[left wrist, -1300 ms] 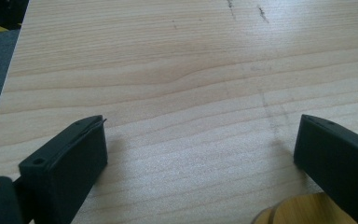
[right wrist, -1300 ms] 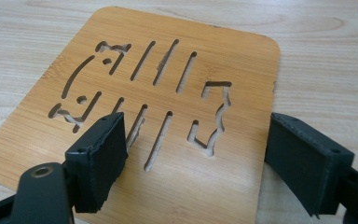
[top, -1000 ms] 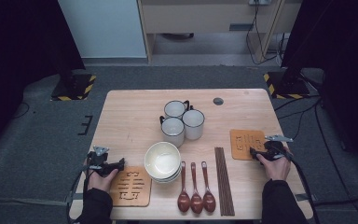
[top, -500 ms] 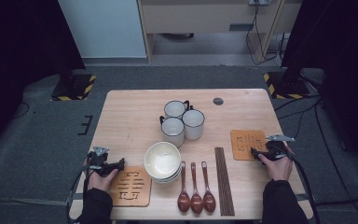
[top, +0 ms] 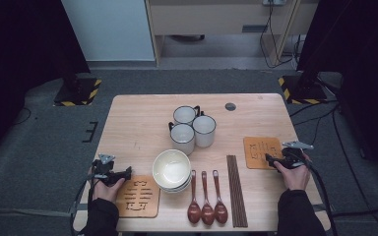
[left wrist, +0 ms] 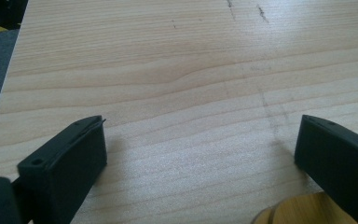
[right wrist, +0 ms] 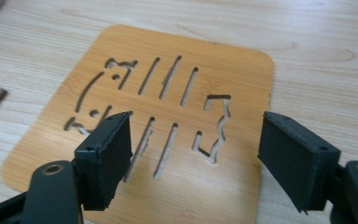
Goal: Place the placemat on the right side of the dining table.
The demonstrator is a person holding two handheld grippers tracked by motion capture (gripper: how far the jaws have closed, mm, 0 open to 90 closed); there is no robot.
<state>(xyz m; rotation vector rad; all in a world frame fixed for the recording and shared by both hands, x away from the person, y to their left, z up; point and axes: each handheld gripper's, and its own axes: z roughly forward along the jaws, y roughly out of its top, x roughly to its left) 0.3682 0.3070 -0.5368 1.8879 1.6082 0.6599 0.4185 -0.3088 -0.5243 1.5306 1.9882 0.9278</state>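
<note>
Two cut-out bamboo coasters lie on the wooden table [top: 133, 123]. One coaster [top: 138, 196] is at the front left, the other coaster [top: 260, 152] at the right. My left gripper [top: 127, 172] rests by the left coaster's upper edge. It is open [left wrist: 200, 154] over bare wood, with a coaster corner [left wrist: 289, 213] just under its right jaw. My right gripper [top: 268, 160] sits at the right coaster's near edge. Its jaws stand open [right wrist: 196, 149] over that coaster [right wrist: 177, 84], holding nothing.
A stack of cream bowls [top: 171, 169] sits at front centre. Three white mugs [top: 193, 129] stand behind it. Three brown spoons [top: 206, 197] and a bundle of dark chopsticks [top: 236, 189] lie side by side near the front edge. A small round hole [top: 230, 106] marks the far side.
</note>
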